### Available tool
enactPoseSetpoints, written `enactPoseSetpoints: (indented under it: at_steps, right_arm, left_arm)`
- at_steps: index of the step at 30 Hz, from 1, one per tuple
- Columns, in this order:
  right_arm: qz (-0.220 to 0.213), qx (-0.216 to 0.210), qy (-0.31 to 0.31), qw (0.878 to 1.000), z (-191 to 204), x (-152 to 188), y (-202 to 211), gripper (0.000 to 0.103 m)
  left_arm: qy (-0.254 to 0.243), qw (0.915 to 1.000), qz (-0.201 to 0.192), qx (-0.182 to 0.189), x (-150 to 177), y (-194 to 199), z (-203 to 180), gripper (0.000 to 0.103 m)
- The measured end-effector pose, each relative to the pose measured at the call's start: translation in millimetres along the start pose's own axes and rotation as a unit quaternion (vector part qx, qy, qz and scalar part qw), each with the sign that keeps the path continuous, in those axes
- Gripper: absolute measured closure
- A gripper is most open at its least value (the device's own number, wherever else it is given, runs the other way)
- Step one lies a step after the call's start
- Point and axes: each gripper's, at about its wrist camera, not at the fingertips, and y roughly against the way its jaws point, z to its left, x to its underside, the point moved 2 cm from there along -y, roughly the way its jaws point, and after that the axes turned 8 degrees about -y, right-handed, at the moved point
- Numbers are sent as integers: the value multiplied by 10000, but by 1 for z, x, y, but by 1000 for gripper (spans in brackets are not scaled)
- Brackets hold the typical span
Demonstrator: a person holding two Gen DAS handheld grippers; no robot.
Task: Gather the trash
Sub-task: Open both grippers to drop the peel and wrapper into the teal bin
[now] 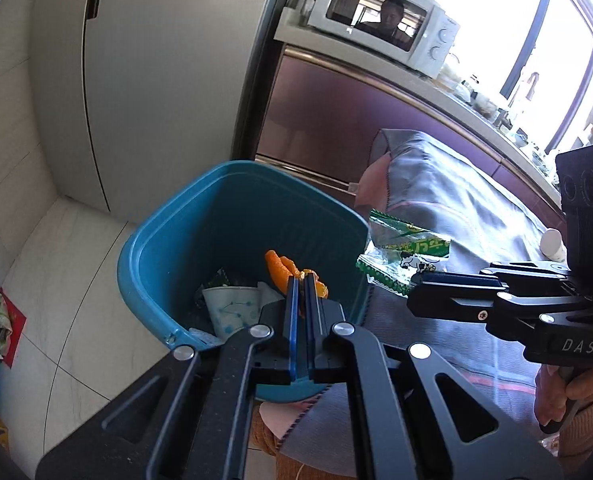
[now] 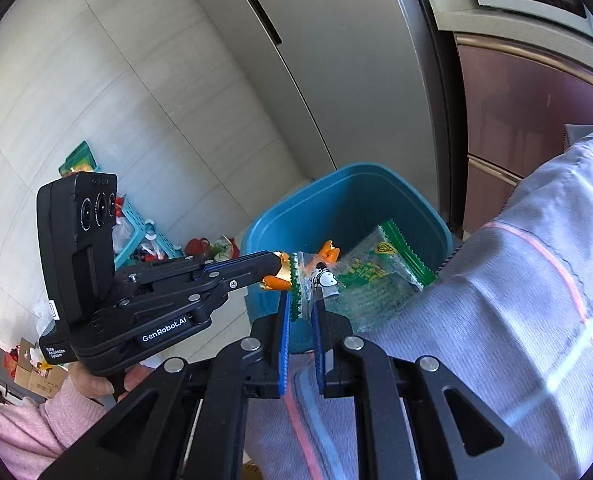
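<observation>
A teal trash bin [image 1: 168, 216] stands on the floor beside a cloth-covered table [image 1: 456, 208]. My left gripper [image 1: 302, 280] is shut on a piece of orange peel [image 1: 280, 268] and holds it over the bin's mouth. Inside the bin lie a patterned paper cup [image 1: 232, 304] and other scraps. My right gripper [image 1: 414, 284] comes in from the right, shut on a green-and-clear plastic wrapper [image 1: 404, 256] at the bin's right rim. In the right wrist view the wrapper [image 2: 368, 276] is pinched between the blue pads of the right gripper [image 2: 302, 300], above the bin [image 2: 336, 200]. The left gripper [image 2: 274, 266] holds the peel [image 2: 274, 282] just left of it.
A tall grey fridge [image 1: 156, 80] stands behind the bin, and a microwave [image 1: 376, 24] sits on a cluttered counter. A white cup [image 1: 552, 244] lies on the tablecloth. Bags, boxes and a light-blue basket [image 2: 144, 228] clutter the tiled floor at the left.
</observation>
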Motion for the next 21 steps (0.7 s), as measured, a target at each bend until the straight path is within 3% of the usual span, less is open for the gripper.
enactPoseSetpoints:
  at_steps: [8, 21]
  right_arm:
    - [256, 101, -133, 9995, -2, -6, -23, 91]
    - [140, 217, -399, 9989, -15, -11, -28, 80]
  left_arm:
    - [171, 9997, 144, -34, 4, -20, 9, 100]
    - [277, 9991, 333, 43, 8, -44, 11, 92]
